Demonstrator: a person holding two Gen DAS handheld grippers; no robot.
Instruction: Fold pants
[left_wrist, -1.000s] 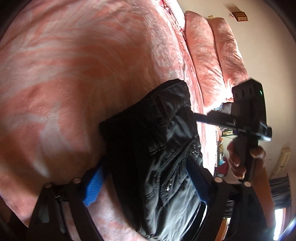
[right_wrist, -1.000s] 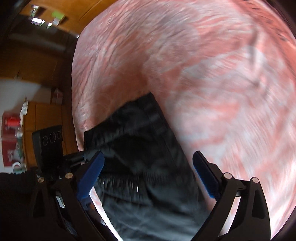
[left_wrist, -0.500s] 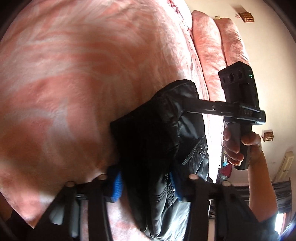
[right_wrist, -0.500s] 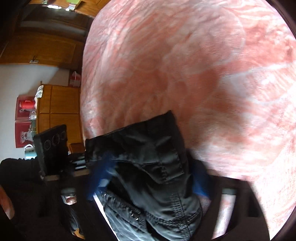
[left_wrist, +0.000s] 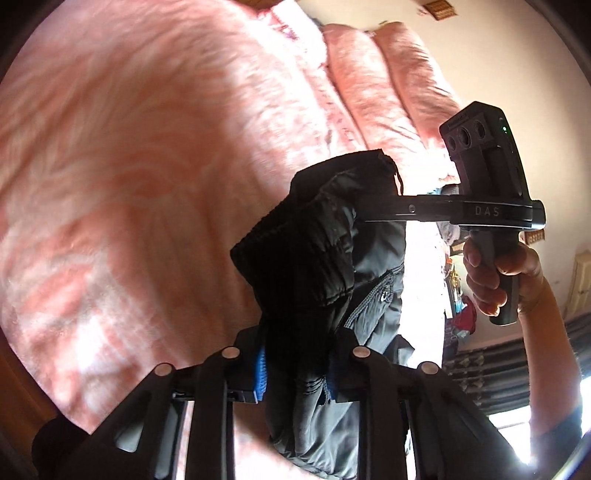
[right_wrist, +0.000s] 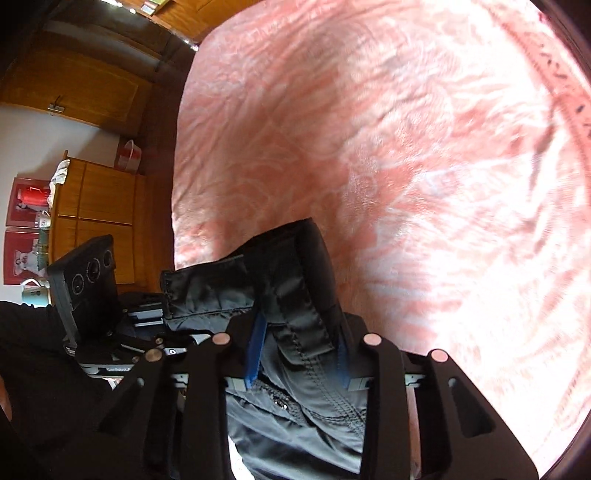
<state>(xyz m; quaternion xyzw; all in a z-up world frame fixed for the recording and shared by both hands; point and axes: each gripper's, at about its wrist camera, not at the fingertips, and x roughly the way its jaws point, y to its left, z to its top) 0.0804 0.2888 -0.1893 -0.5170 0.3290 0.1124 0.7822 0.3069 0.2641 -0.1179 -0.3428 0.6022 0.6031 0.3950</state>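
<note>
Above bedspread (left_wrist: 147, 155): black pants (left_wrist: 317, 258) (bunched)

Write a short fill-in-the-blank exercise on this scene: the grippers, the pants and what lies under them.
1. The left gripper is shut on the black ____.
2. The bedspread under the pants is mostly ____ in colour.
3. The right gripper has just been closing, with ____ between its blue pads.
4. The number of grippers holding the pants is ____.

Missing words: pants; pink; pants; two
</note>
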